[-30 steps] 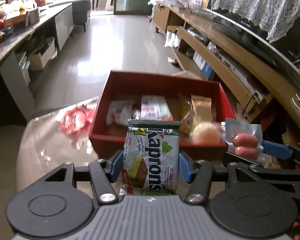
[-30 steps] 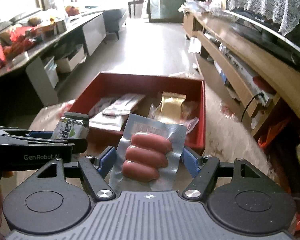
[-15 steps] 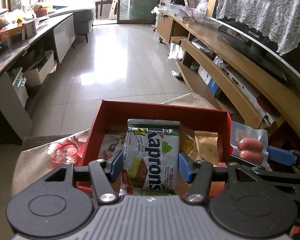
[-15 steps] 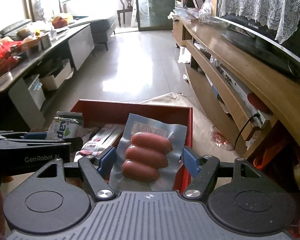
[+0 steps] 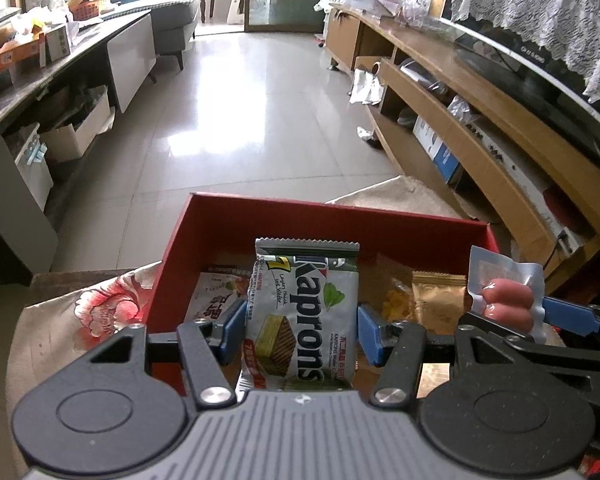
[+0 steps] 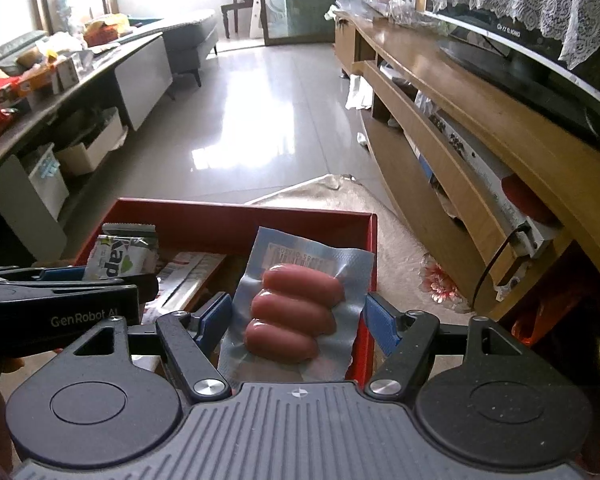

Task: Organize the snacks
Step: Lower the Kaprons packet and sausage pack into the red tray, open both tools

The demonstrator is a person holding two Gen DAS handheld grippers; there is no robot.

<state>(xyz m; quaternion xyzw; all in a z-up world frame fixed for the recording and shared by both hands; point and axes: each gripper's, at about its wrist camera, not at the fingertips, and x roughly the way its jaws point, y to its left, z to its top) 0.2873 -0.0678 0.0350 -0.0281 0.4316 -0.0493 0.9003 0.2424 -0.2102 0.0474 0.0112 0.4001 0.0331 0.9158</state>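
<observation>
A silver wafer packet (image 5: 306, 314) is clamped upright in the left hand-held gripper (image 5: 302, 330), hanging over the open red box (image 5: 300, 216). Beside it, the right hand-held gripper (image 6: 298, 318) grasps a clear pack of three sausages (image 6: 296, 312) above the box's right wall. Other snack packets (image 5: 436, 300) already lie inside. The sausage pack may catch that wall and fall outside onto the floral cloth (image 5: 100, 312). The two tools sit close and could bump.
</observation>
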